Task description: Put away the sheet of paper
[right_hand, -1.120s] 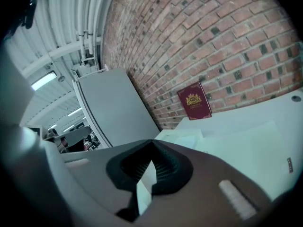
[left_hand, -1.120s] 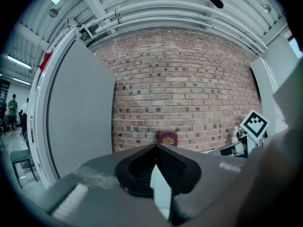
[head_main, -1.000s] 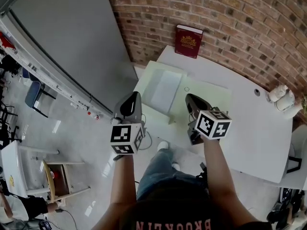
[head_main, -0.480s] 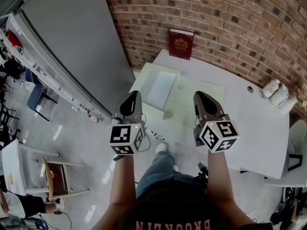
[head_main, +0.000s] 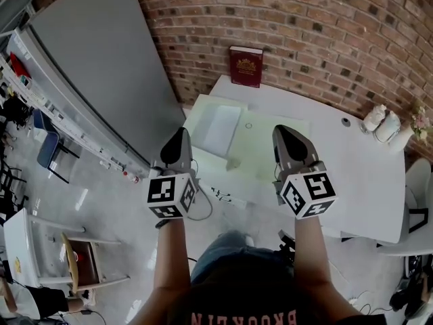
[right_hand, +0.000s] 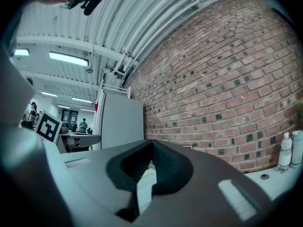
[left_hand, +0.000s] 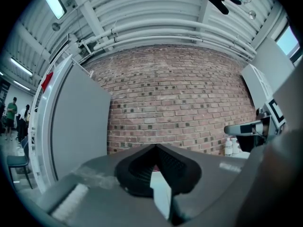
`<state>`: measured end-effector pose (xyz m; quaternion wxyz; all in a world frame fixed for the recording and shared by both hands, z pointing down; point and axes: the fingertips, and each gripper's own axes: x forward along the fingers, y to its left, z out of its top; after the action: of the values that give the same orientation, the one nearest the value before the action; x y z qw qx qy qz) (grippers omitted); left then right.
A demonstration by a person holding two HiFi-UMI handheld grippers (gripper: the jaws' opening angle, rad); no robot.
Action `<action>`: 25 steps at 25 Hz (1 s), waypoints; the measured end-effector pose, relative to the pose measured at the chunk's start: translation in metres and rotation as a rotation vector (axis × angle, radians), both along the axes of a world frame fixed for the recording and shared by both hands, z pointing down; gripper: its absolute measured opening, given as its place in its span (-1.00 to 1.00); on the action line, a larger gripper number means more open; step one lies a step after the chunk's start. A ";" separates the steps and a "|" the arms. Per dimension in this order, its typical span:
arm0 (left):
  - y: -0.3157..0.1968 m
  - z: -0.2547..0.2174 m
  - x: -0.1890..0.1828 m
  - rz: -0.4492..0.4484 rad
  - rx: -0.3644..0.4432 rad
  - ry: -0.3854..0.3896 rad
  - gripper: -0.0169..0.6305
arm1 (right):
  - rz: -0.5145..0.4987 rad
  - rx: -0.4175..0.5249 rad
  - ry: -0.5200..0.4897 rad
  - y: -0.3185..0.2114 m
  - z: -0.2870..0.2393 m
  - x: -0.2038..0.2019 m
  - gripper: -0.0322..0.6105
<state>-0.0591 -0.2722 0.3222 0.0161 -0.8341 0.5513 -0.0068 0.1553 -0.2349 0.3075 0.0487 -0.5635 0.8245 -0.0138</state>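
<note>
**Head view.** Left gripper and right gripper hover side by side above the near edge of the white table. Both are clenched on nothing, and the jaw tips meet in each gripper view. The sheet of paper lies flat and untouched on a pale green mat, possibly an open folder, just ahead of the left gripper. A red book leans against the brick wall.

**Step in hand:** the approach. It would go best to part one gripper's jaws before descending, come in low at a free edge of the sheet, and steady the mat with the other gripper.
</note>
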 end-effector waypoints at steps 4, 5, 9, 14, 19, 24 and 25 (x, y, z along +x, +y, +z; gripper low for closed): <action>-0.004 -0.006 0.000 0.018 0.018 0.000 -0.95 | 0.033 0.033 0.021 0.004 -0.008 0.000 -0.90; -0.006 -0.007 0.001 0.024 0.019 0.001 -0.95 | 0.040 0.038 0.022 0.004 -0.011 0.001 -0.89; -0.010 -0.019 0.000 0.045 0.032 0.004 -0.95 | 0.061 0.061 0.041 0.004 -0.026 -0.002 -0.89; -0.017 -0.038 -0.003 0.059 0.063 0.002 -0.95 | 0.071 0.091 0.092 0.001 -0.045 -0.011 -0.89; -0.021 -0.054 -0.003 0.072 0.091 0.005 -0.95 | 0.092 0.137 0.133 0.001 -0.067 -0.016 -0.90; -0.019 -0.070 -0.003 0.094 0.125 -0.035 -0.95 | 0.118 0.171 0.133 0.003 -0.084 -0.013 -0.90; -0.019 -0.073 -0.003 0.095 0.133 -0.041 -0.95 | 0.122 0.175 0.133 0.004 -0.086 -0.013 -0.89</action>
<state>-0.0623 -0.2907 0.2488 0.0832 -0.8560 0.5100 0.0137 0.1425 -0.2309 0.2213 0.0437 -0.6061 0.7880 0.0988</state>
